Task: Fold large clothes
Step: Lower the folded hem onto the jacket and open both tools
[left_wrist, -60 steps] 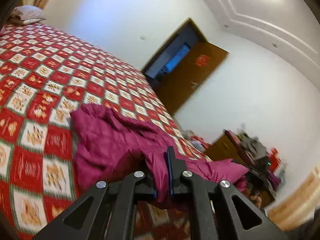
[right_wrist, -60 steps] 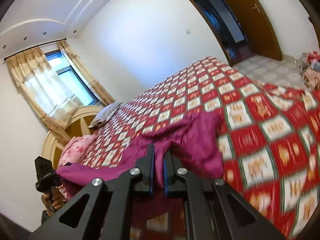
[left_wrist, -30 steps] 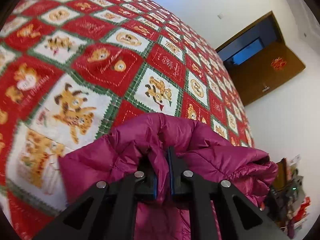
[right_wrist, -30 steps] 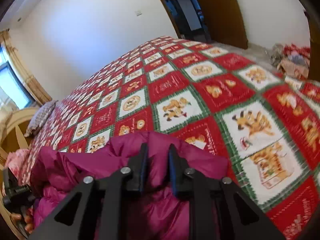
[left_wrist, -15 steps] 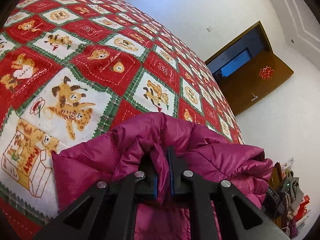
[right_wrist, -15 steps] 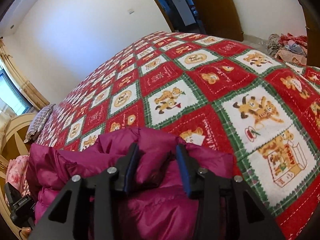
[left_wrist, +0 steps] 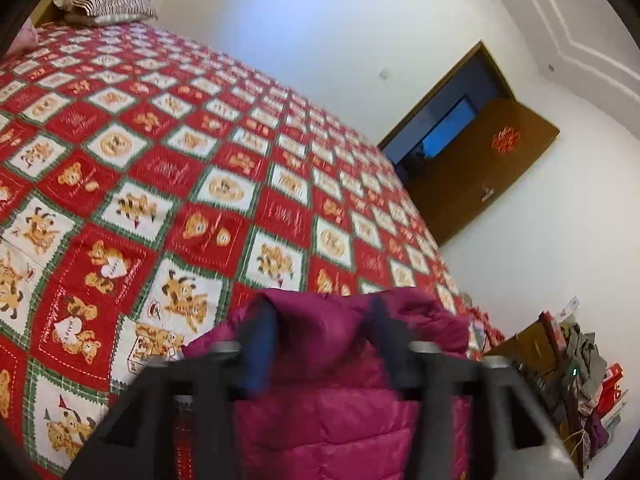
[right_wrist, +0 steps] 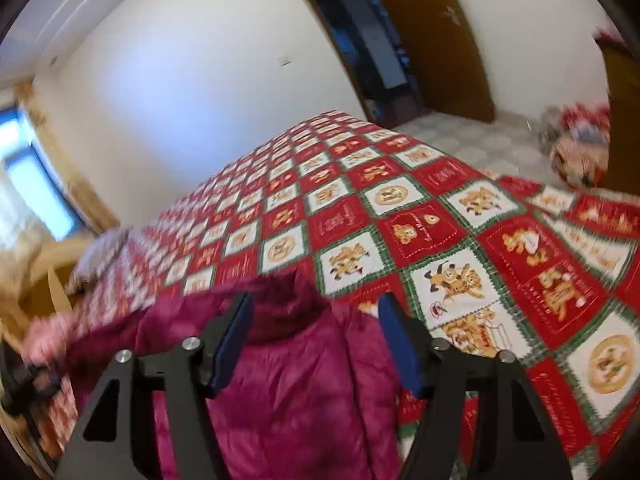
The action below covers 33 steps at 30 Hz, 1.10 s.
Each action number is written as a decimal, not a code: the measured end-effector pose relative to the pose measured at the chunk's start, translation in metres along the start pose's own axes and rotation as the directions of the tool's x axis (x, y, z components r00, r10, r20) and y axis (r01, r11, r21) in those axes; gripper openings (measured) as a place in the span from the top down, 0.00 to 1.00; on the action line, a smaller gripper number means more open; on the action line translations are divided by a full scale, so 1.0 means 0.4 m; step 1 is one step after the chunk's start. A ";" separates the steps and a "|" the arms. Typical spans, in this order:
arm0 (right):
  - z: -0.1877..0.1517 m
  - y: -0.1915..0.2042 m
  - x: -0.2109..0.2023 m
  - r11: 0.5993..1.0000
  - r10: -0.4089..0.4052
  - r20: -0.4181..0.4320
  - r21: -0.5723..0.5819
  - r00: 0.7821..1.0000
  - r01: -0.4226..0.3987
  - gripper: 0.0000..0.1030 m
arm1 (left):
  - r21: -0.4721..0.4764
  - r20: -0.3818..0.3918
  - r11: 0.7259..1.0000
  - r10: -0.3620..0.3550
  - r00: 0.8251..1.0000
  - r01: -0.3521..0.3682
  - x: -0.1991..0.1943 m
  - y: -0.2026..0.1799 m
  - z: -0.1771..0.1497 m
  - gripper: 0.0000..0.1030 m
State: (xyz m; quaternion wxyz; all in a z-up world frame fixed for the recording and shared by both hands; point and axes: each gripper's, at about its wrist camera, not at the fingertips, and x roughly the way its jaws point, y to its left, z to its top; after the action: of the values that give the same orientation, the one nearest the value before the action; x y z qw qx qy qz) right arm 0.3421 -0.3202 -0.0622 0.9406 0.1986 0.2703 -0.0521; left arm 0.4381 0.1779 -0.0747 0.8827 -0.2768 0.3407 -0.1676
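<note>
The bed point(left_wrist: 168, 152) ahead lies flat and bare; only the jacket point(left_wrist: 340, 412) bulges below both tools' spread jaws.

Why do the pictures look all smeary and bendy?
Left wrist view: the left tool is smeared by motion blur, while the quilt stays fairly sharp. Right wrist view: the left edge is streaky with blur, the window glares white, and the right tool looks crisp. In both views the fisheye lens bends the walls and darkens the corners.
</note>
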 end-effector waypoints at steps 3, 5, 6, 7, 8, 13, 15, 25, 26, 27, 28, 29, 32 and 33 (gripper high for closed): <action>-0.026 0.069 -0.006 0.985 -0.067 -0.010 -0.162 0.998 0.064 0.50 | -0.012 0.052 0.999 0.037 0.998 -0.036 -0.013 -0.001 0.014 0.17; -0.046 0.099 -0.009 0.966 -0.088 0.001 -0.246 0.996 0.085 0.55 | -0.046 0.069 0.999 0.013 0.998 -0.010 -0.029 0.004 0.038 0.17; -0.050 0.113 -0.004 0.959 -0.080 -0.004 -0.273 0.997 0.076 0.58 | -0.057 0.087 0.998 0.019 0.996 -0.014 -0.033 0.002 0.043 0.17; -0.051 0.128 0.007 0.954 -0.068 -0.018 -0.293 0.998 0.059 0.60 | -0.052 0.091 0.998 0.030 0.995 -0.026 -0.032 -0.007 0.041 0.17; -0.050 0.139 0.021 0.953 -0.046 -0.041 -0.300 0.998 0.032 0.63 | -0.023 0.072 0.998 0.051 0.996 -0.050 -0.018 -0.023 0.034 0.17; -0.067 0.209 0.172 0.942 0.031 -0.244 -0.318 0.969 -0.110 0.72 | 0.168 -0.053 0.971 0.182 0.982 -0.171 0.124 -0.105 -0.049 0.17; -0.077 0.217 0.242 0.941 0.044 -0.328 -0.303 0.944 -0.149 0.73 | 0.176 -0.070 0.965 0.208 0.976 -0.193 0.182 -0.108 -0.082 0.17; 0.023 -0.044 0.319 0.952 -0.267 -0.230 -0.216 0.936 0.219 0.92 | 0.144 -0.049 0.947 0.295 0.954 -0.286 0.291 -0.013 -0.157 0.16; 0.033 -0.068 0.292 0.952 -0.284 -0.193 -0.174 0.939 0.252 0.85 | 0.163 -0.049 0.941 0.309 0.950 -0.297 0.297 -0.019 -0.160 0.14; 0.045 -0.064 0.267 0.958 -0.270 -0.174 -0.149 0.947 0.246 0.86 | 0.174 -0.050 0.937 0.316 0.947 -0.303 0.303 -0.025 -0.162 0.13; 0.046 -0.054 0.240 0.969 -0.229 -0.152 -0.127 0.961 0.211 0.86 | 0.181 -0.051 0.934 0.321 0.946 -0.308 0.309 -0.028 -0.162 0.12; 0.045 -0.028 0.226 0.973 -0.206 -0.135 -0.138 0.969 0.188 0.86 | 0.188 -0.053 0.931 0.327 0.943 -0.312 0.311 -0.031 -0.163 0.11; 0.032 0.084 0.201 0.969 -0.131 -0.096 -0.224 0.987 0.107 0.86 | 0.196 -0.054 0.928 0.333 0.941 -0.317 0.315 -0.031 -0.163 0.11; 0.026 0.120 0.207 0.965 -0.104 -0.105 -0.253 0.989 0.075 0.86 | 0.197 -0.054 0.927 0.335 0.941 -0.319 0.315 -0.032 -0.163 0.10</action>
State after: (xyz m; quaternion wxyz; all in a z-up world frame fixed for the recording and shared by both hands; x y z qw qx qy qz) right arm 0.4271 -0.2796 -0.0813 0.9373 0.0695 0.3382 -0.0486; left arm 0.4812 0.0823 -0.1712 0.9045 -0.1253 0.4031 -0.0611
